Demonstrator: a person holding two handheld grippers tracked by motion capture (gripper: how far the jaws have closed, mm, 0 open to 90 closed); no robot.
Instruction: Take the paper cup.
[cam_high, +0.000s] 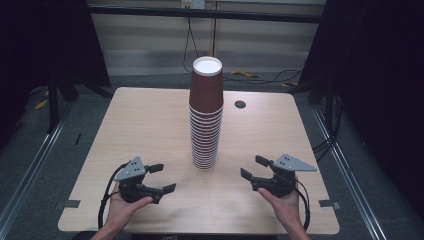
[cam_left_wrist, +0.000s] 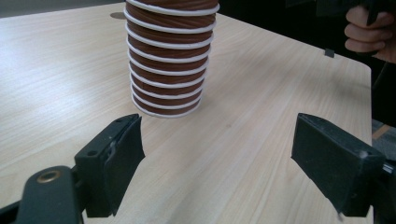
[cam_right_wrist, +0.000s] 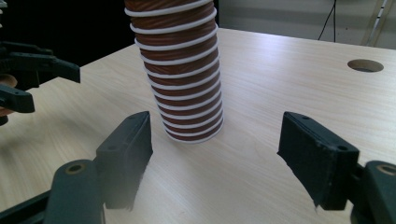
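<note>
A tall stack of brown paper cups (cam_high: 206, 115) with white rims stands upside down at the middle of the wooden table (cam_high: 145, 120). My left gripper (cam_high: 164, 178) rests near the front left, held in a hand, open and empty. My right gripper (cam_high: 252, 167) sits at the front right, also open with nothing between its jaws. In the left gripper view the stack (cam_left_wrist: 168, 60) rises beyond the open left gripper (cam_left_wrist: 217, 140). In the right gripper view the stack (cam_right_wrist: 180, 70) stands just past the open right gripper (cam_right_wrist: 215, 142), apart from both jaws.
A round cable hole (cam_high: 240, 104) lies in the table to the right of the stack. Dark curtains flank the table and cables run along the floor behind. The left gripper (cam_right_wrist: 28, 74) shows at the left of the right gripper view.
</note>
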